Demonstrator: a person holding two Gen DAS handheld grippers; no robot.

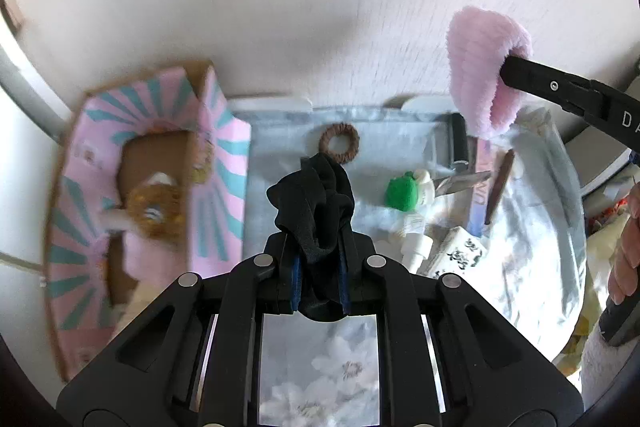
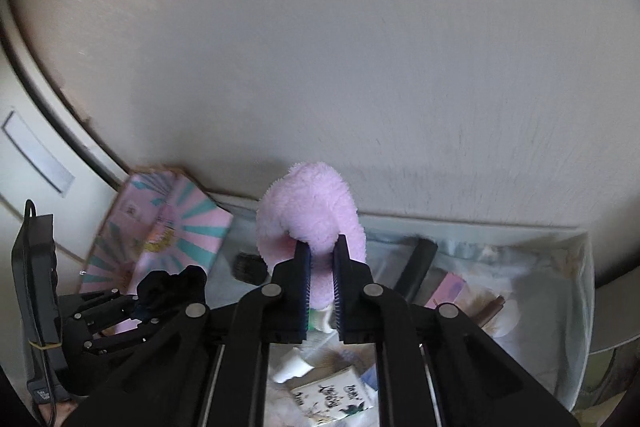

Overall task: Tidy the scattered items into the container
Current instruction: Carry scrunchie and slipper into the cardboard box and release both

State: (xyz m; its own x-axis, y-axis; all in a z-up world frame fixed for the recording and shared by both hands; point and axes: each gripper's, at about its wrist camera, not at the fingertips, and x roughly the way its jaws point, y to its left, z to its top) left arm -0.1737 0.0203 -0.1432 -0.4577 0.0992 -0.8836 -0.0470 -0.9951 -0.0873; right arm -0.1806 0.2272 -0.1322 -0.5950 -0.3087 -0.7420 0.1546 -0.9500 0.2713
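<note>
My left gripper [image 1: 318, 247] is shut on a crumpled black cloth [image 1: 316, 199] and holds it above the fabric-lined container [image 1: 280, 131]. It also shows at the lower left of the right wrist view [image 2: 140, 301], with the black cloth [image 2: 172, 285] in it. My right gripper [image 2: 320, 251] is shut on a fluffy pink cloth [image 2: 310, 215] and holds it over the container [image 2: 576, 267]; in the left wrist view the pink cloth [image 1: 480, 67] hangs at the upper right. Inside lie a brown hair tie [image 1: 339, 143], a green frog toy [image 1: 402, 191], a white pump bottle [image 1: 416, 247] and a printed box [image 1: 456, 253].
An open pink and teal striped cardboard box [image 1: 148, 187] with a doll in it lies left of the container, also in the right wrist view [image 2: 160, 231]. A white wall [image 1: 280, 7] rises right behind. A black device [image 2: 34, 287] stands at the far left. Scissors [image 1: 460, 183] and a brown stick [image 1: 498, 191] lie in the container.
</note>
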